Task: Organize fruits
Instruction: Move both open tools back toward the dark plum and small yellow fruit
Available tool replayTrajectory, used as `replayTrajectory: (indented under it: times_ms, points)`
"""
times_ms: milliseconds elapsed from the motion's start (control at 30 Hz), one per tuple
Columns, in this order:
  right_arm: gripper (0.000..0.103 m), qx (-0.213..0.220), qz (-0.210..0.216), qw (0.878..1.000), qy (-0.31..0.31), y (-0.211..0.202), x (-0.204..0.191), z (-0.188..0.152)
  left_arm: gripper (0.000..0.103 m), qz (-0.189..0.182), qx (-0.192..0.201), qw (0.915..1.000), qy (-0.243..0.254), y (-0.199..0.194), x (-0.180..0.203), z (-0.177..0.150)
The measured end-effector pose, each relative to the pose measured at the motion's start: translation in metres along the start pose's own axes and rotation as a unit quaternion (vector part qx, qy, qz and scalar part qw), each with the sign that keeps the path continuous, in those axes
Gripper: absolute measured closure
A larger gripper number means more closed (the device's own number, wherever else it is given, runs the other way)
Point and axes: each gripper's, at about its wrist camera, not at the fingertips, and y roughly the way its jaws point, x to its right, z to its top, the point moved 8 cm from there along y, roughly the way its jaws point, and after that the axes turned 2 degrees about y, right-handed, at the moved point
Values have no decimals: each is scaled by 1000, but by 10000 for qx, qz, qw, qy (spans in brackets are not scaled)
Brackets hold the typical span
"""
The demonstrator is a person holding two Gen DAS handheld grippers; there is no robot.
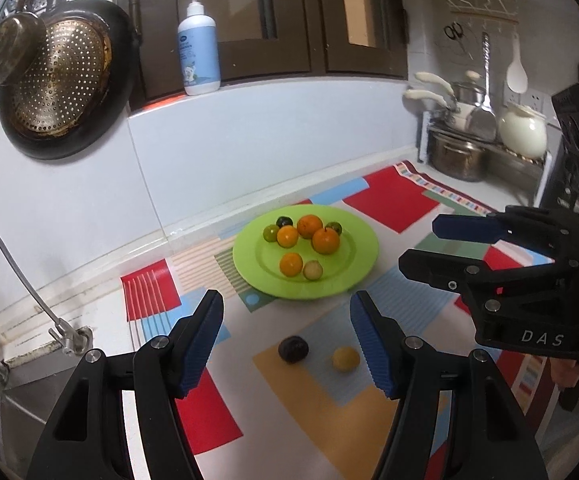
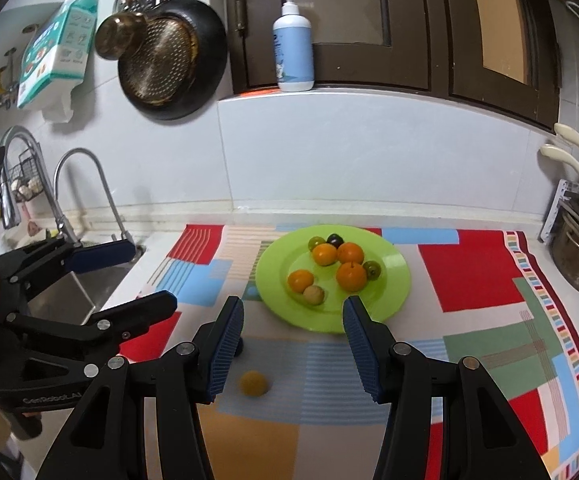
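Note:
A lime green plate (image 1: 353,272) (image 2: 393,280) on the patterned mat holds several small fruits: oranges (image 1: 325,240) (image 2: 351,276), green ones and a dark one. Nearer me, two loose fruits lie on the mat: a dark plum (image 1: 292,349) and a yellow fruit (image 1: 345,359) (image 2: 253,383). My left gripper (image 1: 286,304) is open above and around these two, with nothing between its pads. My right gripper (image 2: 292,312) is also open and empty, with the yellow fruit low between its fingers. In the right wrist view its left finger hides most of the plum. Each gripper shows in the other's view (image 1: 429,244) (image 2: 145,280).
A sink with a curved tap (image 2: 85,200) lies to the left of the mat (image 2: 469,272). Steel pots on a rack (image 1: 457,152) stand at the right. A pan and strainer (image 1: 61,84) hang on the wall, and a pump bottle (image 1: 197,52) stands on the ledge.

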Motion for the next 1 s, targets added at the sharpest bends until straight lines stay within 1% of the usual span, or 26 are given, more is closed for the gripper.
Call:
replayTrajectory:
  times_ms: [233, 400, 500, 567, 633, 767, 867, 1000]
  points:
    - [50, -228, -10, 9997, 26, 4, -11, -17, 38, -184, -132, 9992, 327, 0, 3, -20]
    - [50, -402, 1, 9992, -3, 12, -18, -29, 38, -351, -200, 9975, 581, 9, 4, -30]
    - [50, -534, 64, 9986, -17, 19, -23, -36, 38, -514, -296, 9964, 605, 18, 3, -35]
    - [50, -643, 85, 9979, -9, 25, -24, -41, 43, -644, -415, 9953, 595, 26, 2, -40]
    - [50, -759, 100, 9971, -12, 31, -26, -47, 44, -762, -550, 9937, 610, 34, 3, -46]
    - [50, -1045, 187, 9943, 48, 47, -27, -60, 47, -892, -773, 9910, 632, 52, 3, -56]
    - [51, -1239, 264, 9919, 106, 60, -26, -68, 48, -961, -898, 9892, 647, 64, 2, -62]
    - [52, -1420, 292, 9893, 156, 74, -23, -76, 49, -1072, -1075, 9863, 647, 80, 1, -69]
